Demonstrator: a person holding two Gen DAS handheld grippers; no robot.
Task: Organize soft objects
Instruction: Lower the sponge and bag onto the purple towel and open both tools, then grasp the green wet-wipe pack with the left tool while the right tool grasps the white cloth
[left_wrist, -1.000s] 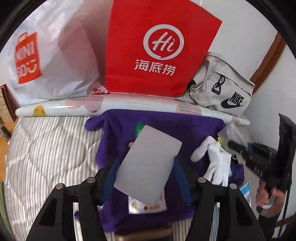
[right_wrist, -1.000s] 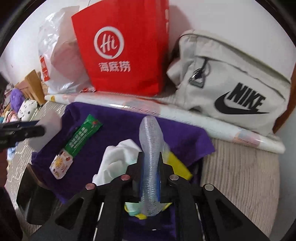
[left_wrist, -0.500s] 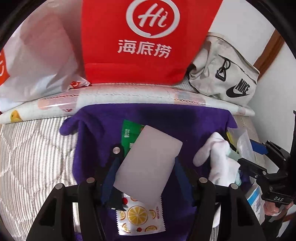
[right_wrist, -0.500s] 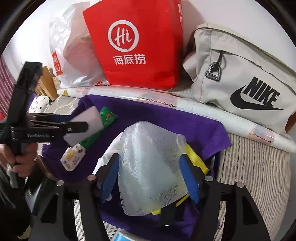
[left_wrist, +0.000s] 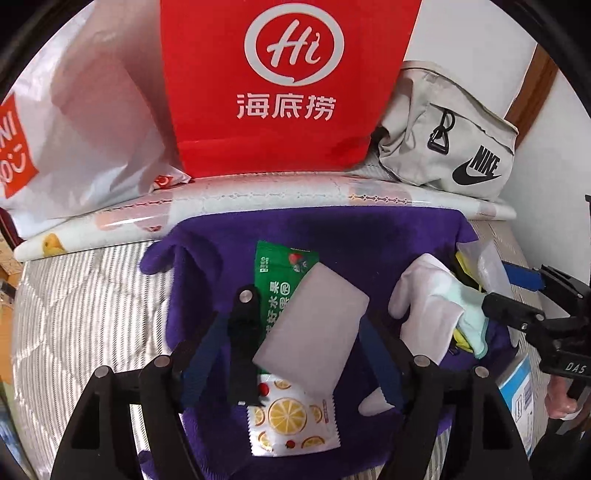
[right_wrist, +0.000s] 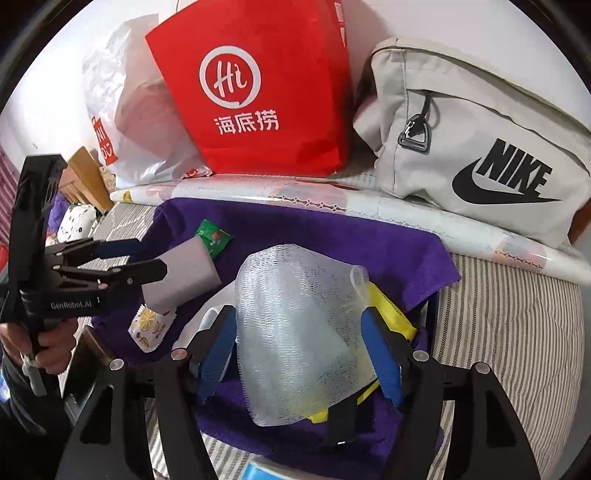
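A purple towel (left_wrist: 369, 243) lies spread on the striped bed. On it lie a green and white snack packet (left_wrist: 284, 295), a white glove (left_wrist: 428, 302) and a yellow item (right_wrist: 388, 306). My left gripper (left_wrist: 295, 332) holds a flat grey-lilac pad (left_wrist: 314, 325) between its blue pads, above the packet; it also shows in the right wrist view (right_wrist: 147, 266). My right gripper (right_wrist: 299, 354) holds a clear mesh foam sleeve (right_wrist: 299, 332) between its wide-set blue pads, above the yellow item and the glove.
A red Hi paper bag (left_wrist: 288, 85), a white Miniso plastic bag (left_wrist: 74, 122) and a beige Nike bag (left_wrist: 450, 136) stand against the wall behind a rolled printed sheet (left_wrist: 258, 199). A blue and white box (left_wrist: 517, 387) lies at the right.
Both grippers have moved forward over the towel. The right gripper's jaws went from nearly closed on the flattened sleeve to wide apart, with the sleeve now broad between them.
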